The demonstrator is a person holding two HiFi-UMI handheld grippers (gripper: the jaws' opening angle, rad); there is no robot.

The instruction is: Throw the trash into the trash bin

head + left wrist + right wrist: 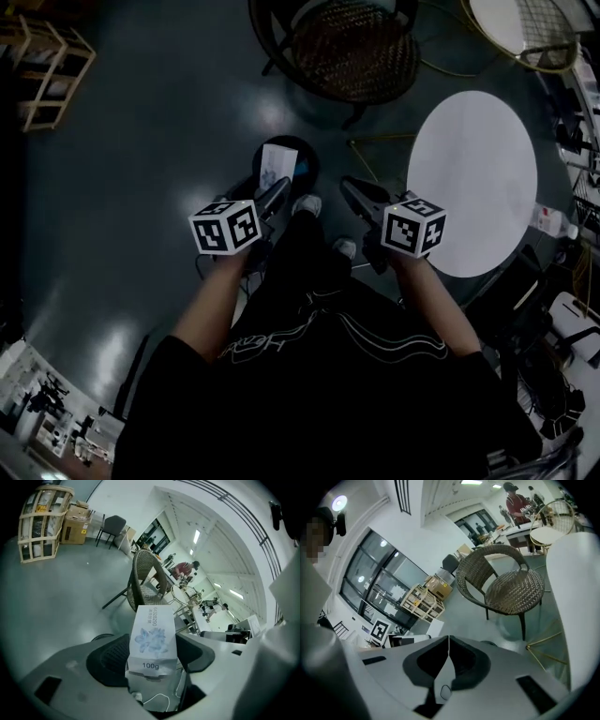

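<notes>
Between the jaws of the left gripper (151, 657) stands a white packet (153, 639), upright, printed with a pale blue flower and "100g". The jaws press on its lower part from both sides, and its top rises well past their tips. From the head view, the left gripper (278, 193) reaches forward and the packet (276, 167) shows against the dark round mouth of the trash bin (309, 153). The bin stands on the grey floor (141, 187) just ahead of the person's shoes (306, 204). How high the packet hangs above the rim cannot be told. The right gripper (448, 645) has its jaws pressed together with nothing between them. In the head view the right gripper (354, 194) is held beside the left one, near the left edge of a round white table (473, 183). A wicker chair (354, 49) stands beyond the bin.
</notes>
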